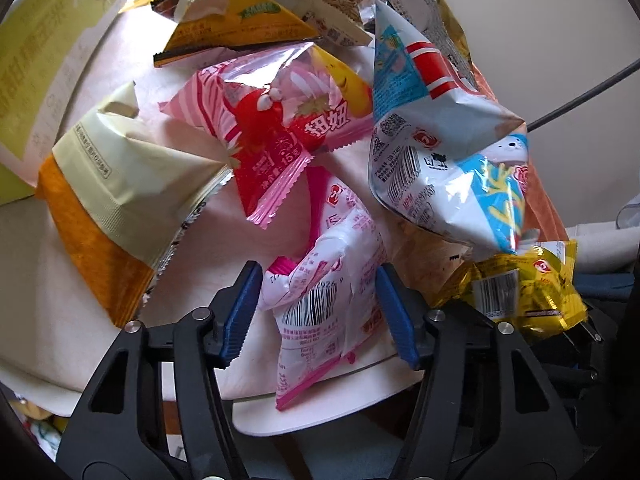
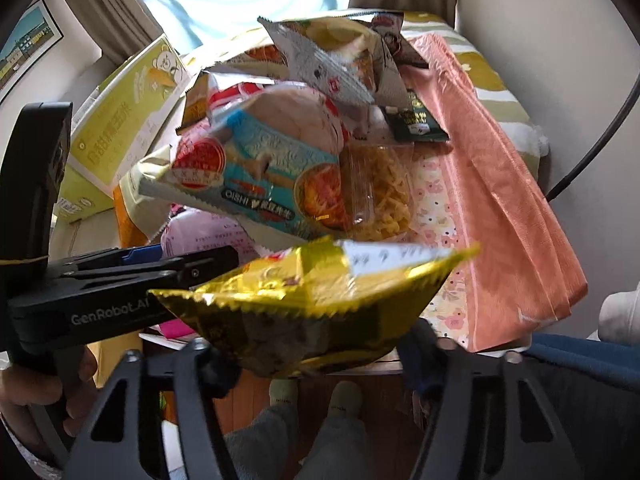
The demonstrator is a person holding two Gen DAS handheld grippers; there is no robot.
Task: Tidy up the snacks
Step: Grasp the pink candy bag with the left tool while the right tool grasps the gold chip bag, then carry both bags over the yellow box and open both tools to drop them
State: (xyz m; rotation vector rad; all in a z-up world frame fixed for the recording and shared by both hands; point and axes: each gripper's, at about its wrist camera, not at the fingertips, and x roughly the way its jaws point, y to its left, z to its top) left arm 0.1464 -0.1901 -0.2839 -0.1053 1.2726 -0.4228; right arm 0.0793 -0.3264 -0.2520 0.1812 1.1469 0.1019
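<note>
In the left wrist view my left gripper [image 1: 318, 308] has its blue pads on both sides of a white and pink snack packet [image 1: 320, 300] with a barcode, at the table's near edge. Beyond it lie a pink strawberry packet [image 1: 276, 128], a cream and orange bag [image 1: 116, 200] and a white and blue bag [image 1: 440, 152]. In the right wrist view my right gripper [image 2: 316, 356] is shut on a gold-yellow snack bag [image 2: 312, 300], held above the near table edge. That bag also shows in the left wrist view [image 1: 528, 288]. The left gripper's body [image 2: 120, 280] is at the left.
A heap of snack bags [image 2: 280, 152] covers the table, with a clear pack of yellow noodles [image 2: 380, 192]. A yellow-green carton [image 2: 128, 128] stands at the left. Folded salmon cloth [image 2: 512, 200] lies on the right. The floor and the person's feet [image 2: 316, 400] are below.
</note>
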